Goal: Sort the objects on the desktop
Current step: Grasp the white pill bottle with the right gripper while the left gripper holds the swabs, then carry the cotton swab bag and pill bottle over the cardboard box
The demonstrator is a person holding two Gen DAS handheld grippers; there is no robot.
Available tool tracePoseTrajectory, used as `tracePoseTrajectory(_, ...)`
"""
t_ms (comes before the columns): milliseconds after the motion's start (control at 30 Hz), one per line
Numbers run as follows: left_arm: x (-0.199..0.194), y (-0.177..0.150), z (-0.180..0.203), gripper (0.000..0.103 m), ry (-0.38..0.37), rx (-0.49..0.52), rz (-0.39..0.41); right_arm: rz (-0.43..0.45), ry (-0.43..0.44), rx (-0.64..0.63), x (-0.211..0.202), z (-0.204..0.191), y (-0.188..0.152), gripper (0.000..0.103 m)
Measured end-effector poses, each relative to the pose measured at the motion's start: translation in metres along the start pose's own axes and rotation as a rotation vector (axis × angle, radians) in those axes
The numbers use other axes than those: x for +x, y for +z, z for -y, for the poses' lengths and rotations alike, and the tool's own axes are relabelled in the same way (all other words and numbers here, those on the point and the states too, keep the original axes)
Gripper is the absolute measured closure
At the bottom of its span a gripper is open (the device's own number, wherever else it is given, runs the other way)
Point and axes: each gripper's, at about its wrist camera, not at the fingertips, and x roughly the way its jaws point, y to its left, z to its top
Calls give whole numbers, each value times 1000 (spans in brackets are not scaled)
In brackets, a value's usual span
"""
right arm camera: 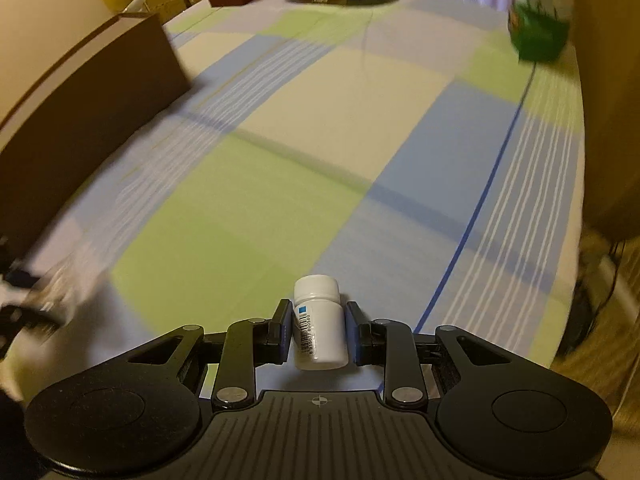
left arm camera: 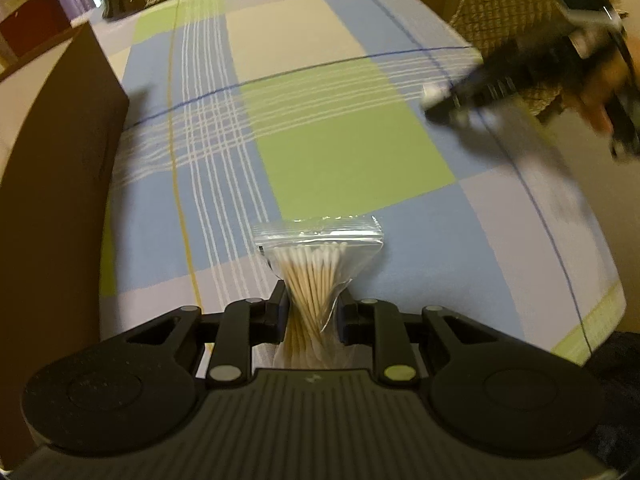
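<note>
While both tools carry something above the checked tablecloth (left arm camera: 344, 148), sorting looks mid-way. The left gripper (left arm camera: 312, 312) pinches a bag of cotton swabs (left arm camera: 316, 268) at its waist, prob. so it won't slip. The right gripper (right arm camera: 318, 330) squeezes a white bottle (right arm camera: 320, 328) by its sides, cap pointing far. A brown box (right arm camera: 92, 108) waits at left, maybe the destination.

We see the right gripper (left arm camera: 436, 100) only as a motion-blurred smear. The lower end of the cotton swab bag (left arm camera: 316, 276) hides behind the gripper body. The green package (right arm camera: 538, 34) is too blurred to read.
</note>
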Motion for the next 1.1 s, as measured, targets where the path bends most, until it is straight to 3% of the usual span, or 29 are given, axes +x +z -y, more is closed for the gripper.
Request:
tracePoseTrajectory(267,-49,2,-13,84,-53,137,91,-16,51,230,-14,-53,-55,77)
tracePoseTrajectory(400,-81,-1,-44,84,-51,171,145,13,59,315,-19,-86,-56,77)
tracePoseTrajectory(567,-120,-15,-111,84,-8,183,196,116,42,309,-35,-145,-21,77)
tracePoseTrajectory(767,-140,-35,-194,84,88,200,189,245,99,236,-47,-228,38,77)
tracePoseTrajectory(967,-130,-41,-244,84,119,306,136,263,152,68,-35,-307,93,77)
tracePoseTrajectory(1100,-120,-42,-262,84,119,392,110,216,150,-75,-4,-351,117,77)
